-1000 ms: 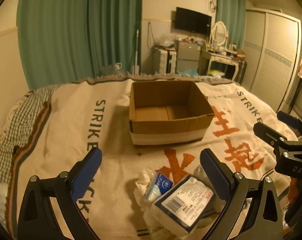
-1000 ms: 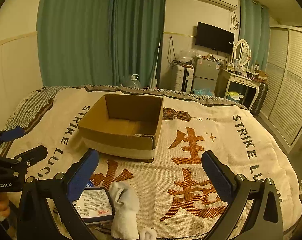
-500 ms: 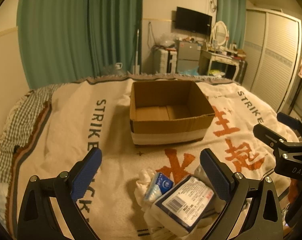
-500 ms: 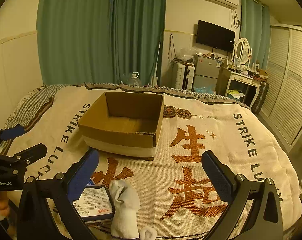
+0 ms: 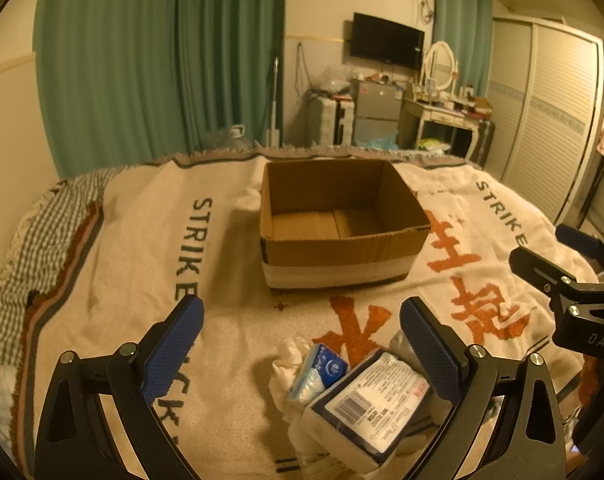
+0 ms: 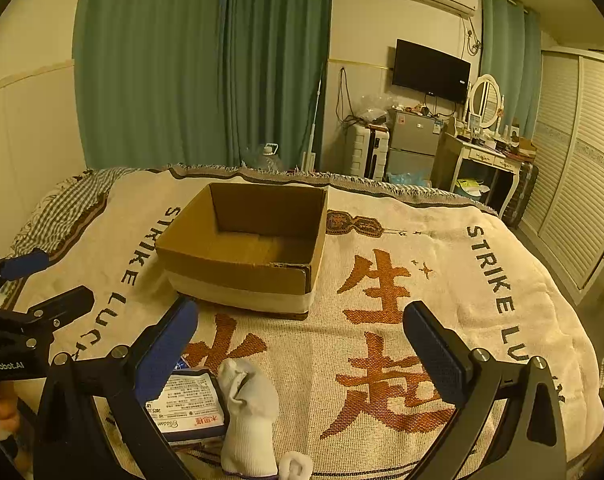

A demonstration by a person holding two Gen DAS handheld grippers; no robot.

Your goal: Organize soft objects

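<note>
An open, empty cardboard box (image 5: 337,220) stands mid-bed, also in the right wrist view (image 6: 246,248). Near the front edge lies a pile of soft things: a flat white pack with a dark blue border (image 5: 375,400), also in the right wrist view (image 6: 190,404), a small blue tissue pack (image 5: 319,372), crumpled white cloth (image 5: 286,368) and a white sock (image 6: 250,408). My left gripper (image 5: 302,344) is open and empty above the pile. My right gripper (image 6: 302,344) is open and empty, the sock between its fingers below. Each gripper shows in the other's view (image 5: 569,280) (image 6: 30,312).
A cream woven blanket (image 6: 381,320) with orange characters and "STRIKE" lettering covers the bed. Green curtains (image 6: 206,64), a wall TV (image 6: 429,70), a dressing table (image 6: 489,152) and a wardrobe (image 6: 581,168) stand beyond the bed.
Both wrist views have shifted very slightly; the box sits a touch lower in the right wrist view. Both grippers stay open and nothing on the bed has moved.
</note>
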